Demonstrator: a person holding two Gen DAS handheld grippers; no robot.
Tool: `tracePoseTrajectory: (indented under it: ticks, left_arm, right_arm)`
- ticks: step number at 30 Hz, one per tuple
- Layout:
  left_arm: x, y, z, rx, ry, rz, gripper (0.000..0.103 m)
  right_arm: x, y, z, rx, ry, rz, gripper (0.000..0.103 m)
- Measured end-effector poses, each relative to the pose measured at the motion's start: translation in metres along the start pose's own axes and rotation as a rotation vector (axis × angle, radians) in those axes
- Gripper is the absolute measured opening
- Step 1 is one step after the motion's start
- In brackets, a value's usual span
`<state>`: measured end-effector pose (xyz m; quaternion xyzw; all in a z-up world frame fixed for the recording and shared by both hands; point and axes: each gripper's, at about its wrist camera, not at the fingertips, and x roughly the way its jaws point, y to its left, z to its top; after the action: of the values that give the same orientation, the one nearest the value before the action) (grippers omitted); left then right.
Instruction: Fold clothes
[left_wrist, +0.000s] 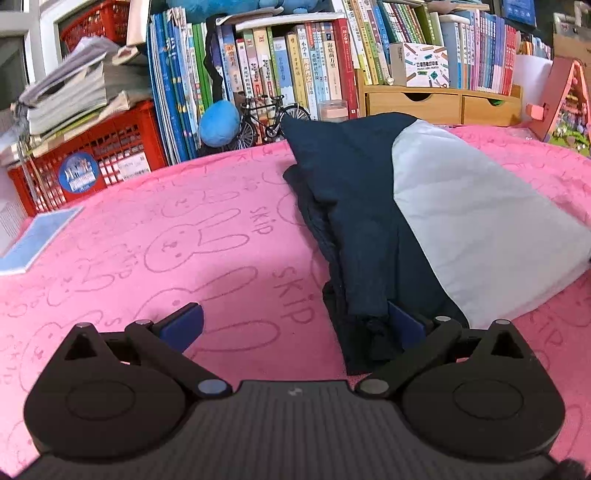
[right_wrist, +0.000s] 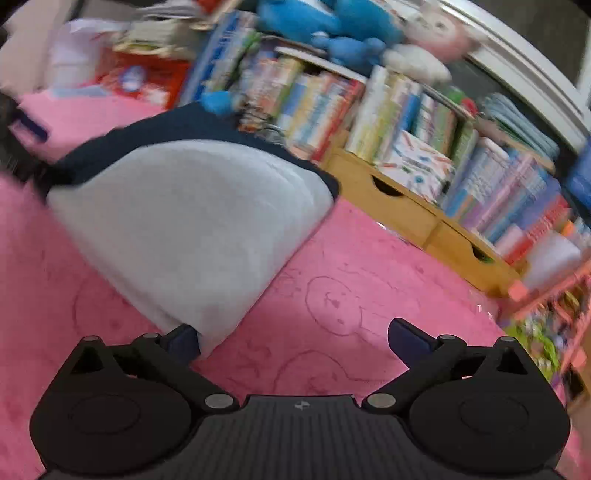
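A folded garment, navy (left_wrist: 354, 206) with a pale grey panel (left_wrist: 476, 221), lies on the pink rabbit-print blanket (left_wrist: 166, 240). My left gripper (left_wrist: 295, 325) is open at the garment's near navy end; its right finger (left_wrist: 404, 325) touches the cloth, its left finger (left_wrist: 183, 325) is over bare blanket. In the blurred right wrist view the grey panel (right_wrist: 192, 221) lies ahead on the left, with navy (right_wrist: 177, 123) behind it. My right gripper (right_wrist: 295, 343) is open; its left finger (right_wrist: 183, 341) touches the grey corner, its right finger (right_wrist: 408, 339) is over the blanket (right_wrist: 351, 266).
Bookshelves (left_wrist: 295, 66) and a wooden drawer unit (left_wrist: 439, 101) line the far edge. A red crate (left_wrist: 96, 155) with stacked papers stands at the left, with a small model bicycle (left_wrist: 269, 118) and blue plush ball (left_wrist: 218, 123) near it. A pink toy house (left_wrist: 565, 107) stands at the right.
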<state>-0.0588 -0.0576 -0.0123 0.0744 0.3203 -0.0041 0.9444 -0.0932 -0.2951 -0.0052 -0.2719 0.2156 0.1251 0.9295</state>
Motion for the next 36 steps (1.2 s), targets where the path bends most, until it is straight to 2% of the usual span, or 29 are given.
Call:
tracePoseTrajectory:
  ticks: [3, 6, 7, 8, 9, 11, 14, 17, 21, 25, 26, 30, 33, 36]
  left_arm:
    - [0.0, 0.002, 0.0, -0.01, 0.005, -0.004, 0.103]
    - [0.001, 0.005, 0.0, -0.02, 0.01, -0.016, 0.103]
    - [0.001, 0.005, 0.0, -0.023, 0.011, -0.022, 0.103]
    - [0.001, 0.006, 0.0, -0.022, 0.011, -0.03, 0.103]
    - [0.0, 0.005, 0.0, -0.014, 0.008, -0.03, 0.103]
    - [-0.001, 0.002, -0.001, 0.006, 0.0, -0.022, 0.103]
    - [-0.002, 0.002, -0.001, 0.022, -0.007, -0.015, 0.103]
    - [-0.003, 0.003, -0.002, 0.028, -0.01, -0.011, 0.103]
    - [-0.006, 0.003, -0.004, 0.065, -0.027, 0.006, 0.103]
    - [-0.016, 0.007, -0.009, 0.075, -0.03, 0.021, 0.103]
    - [-0.019, 0.006, -0.011, 0.078, -0.028, 0.036, 0.103]
    - [-0.036, 0.001, -0.025, 0.21, -0.019, 0.251, 0.103]
    - [-0.066, -0.003, -0.025, 0.226, -0.084, 0.204, 0.103]
    - [-0.087, -0.026, -0.015, 0.298, -0.202, 0.14, 0.103]
  right_arm:
    - [-0.004, 0.033, 0.012, -0.12, -0.061, -0.039, 0.099]
    - [0.005, 0.038, 0.005, -0.216, -0.054, -0.095, 0.099]
    - [0.006, 0.03, -0.001, -0.214, -0.063, -0.113, 0.101]
    - [0.006, 0.017, -0.006, -0.196, -0.057, -0.095, 0.101]
    - [0.005, 0.002, -0.01, -0.146, -0.053, -0.034, 0.101]
    - [0.005, -0.011, -0.012, -0.065, -0.019, 0.025, 0.101]
    - [0.002, -0.002, -0.012, -0.137, -0.037, -0.01, 0.101]
    - [0.001, -0.004, -0.012, -0.145, -0.047, 0.0, 0.101]
    - [0.004, -0.016, -0.013, -0.068, -0.032, 0.055, 0.101]
    - [0.0, -0.015, -0.014, -0.064, -0.038, 0.052, 0.102]
    - [0.0, -0.014, -0.014, -0.064, -0.039, 0.051, 0.103]
    - [-0.002, -0.011, -0.015, -0.069, -0.044, 0.039, 0.103]
    - [-0.003, -0.008, -0.016, -0.086, -0.052, 0.025, 0.103]
    - [-0.006, -0.002, -0.016, -0.116, -0.066, 0.0, 0.103]
